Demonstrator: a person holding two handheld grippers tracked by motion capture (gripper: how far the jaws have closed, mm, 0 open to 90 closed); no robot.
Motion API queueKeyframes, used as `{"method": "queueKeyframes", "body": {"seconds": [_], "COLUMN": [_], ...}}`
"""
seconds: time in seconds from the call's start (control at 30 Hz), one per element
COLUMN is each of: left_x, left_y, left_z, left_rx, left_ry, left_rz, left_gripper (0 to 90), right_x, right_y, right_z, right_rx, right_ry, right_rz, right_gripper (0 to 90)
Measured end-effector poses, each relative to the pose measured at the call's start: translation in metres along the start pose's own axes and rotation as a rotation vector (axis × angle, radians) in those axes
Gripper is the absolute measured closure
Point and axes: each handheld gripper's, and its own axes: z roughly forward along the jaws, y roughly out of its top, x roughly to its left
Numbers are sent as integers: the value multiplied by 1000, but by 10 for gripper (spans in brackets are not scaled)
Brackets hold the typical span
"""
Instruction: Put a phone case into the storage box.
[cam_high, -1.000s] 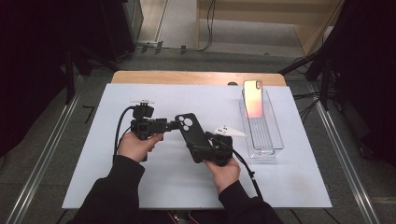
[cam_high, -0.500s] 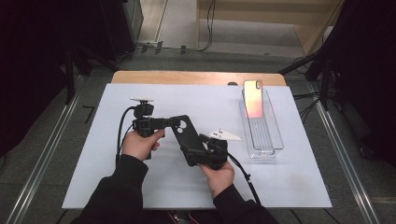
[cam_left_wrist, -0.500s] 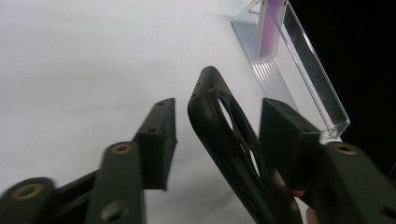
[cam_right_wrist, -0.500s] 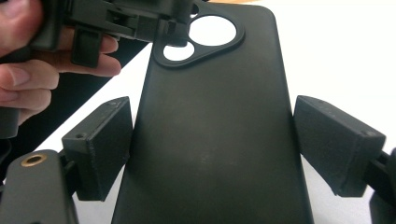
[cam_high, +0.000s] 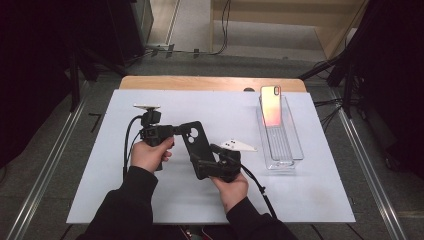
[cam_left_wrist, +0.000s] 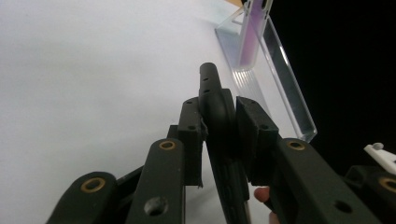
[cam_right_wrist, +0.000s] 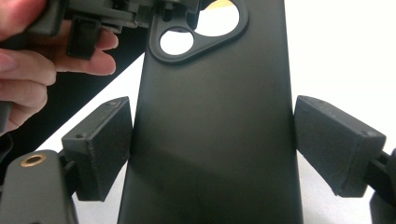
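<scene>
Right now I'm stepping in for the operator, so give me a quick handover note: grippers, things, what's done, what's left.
Left gripper: jaws have just been closing and now pinch the camera-hole end of the black phone case.
Right gripper: jaws stand wide beside the case's lower part; left pad touches its edge, right pad stands apart.
The case is held up over the white table. The phone leans upright in the clear tray.
Done: case lifted, gripped.
Left, probably: fit case and phone together.

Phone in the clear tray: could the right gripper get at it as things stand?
Probably not yet. The right gripper has the black phone case between its jaws, shared with the left gripper. The phone stands unobstructed in the clear tray.
</scene>
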Motion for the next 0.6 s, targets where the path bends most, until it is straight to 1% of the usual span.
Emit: {"method": "queueKeyframes", "body": {"seconds": [0.03,0.1,0.17,0.2,0.27,0.3,0.33,0.37,0.4,0.43,0.47,0.5,0.53,0.57,0.6], "left_x": [0,0,-1,-2,-3,-3,-3,-3,-4,-5,-6,-7,-7,-8,-10], "left_y": [0,0,0,-1,-1,0,0,0,0,0,0,0,0,0,0], "left_z": [-1,-1,-2,-3,-3,-4,-4,-6,-7,-8,-9,-10,-11,-12,-13], "left_rx": [-1,-14,-13,-17,-20,-18,-20,-26,-28,-33,-32,-37,-39,-38,-48], "left_ry": [-11,-49,-58,-52,-63,-68,-77,-84,-82,-67,-60,-65,-67,-66,-56], "left_rz": [-2,-22,-21,-18,-22,-24,-29,-33,-30,-15,-6,-8,-6,4,15], "left_gripper": [746,763,775,777,778,778,779,779,781,783,784,784,784,783,783], "right_x": [0,0,1,2,3,3,2,1,-1,-2,-2,-2,-2,-3,-4], "right_y": [0,0,1,1,2,3,4,5,6,7,10,12,14,17,19], "right_z": [0,0,0,1,0,0,-1,-1,-2,-2,-2,-2,-2,-3,-4], "right_rx": [3,2,-2,0,6,3,6,6,6,3,16,31,52,55,57], "right_ry": [1,1,-7,-12,-16,-19,-17,-2,21,32,20,13,15,21,21], "right_rz": [1,-4,-23,-28,-34,-47,-53,-58,-70,-86,-112,-120,-123,-123,-121], "right_gripper": [126,123,119,117,114,112,110,107,104,76,28,0,0,0,0]}}
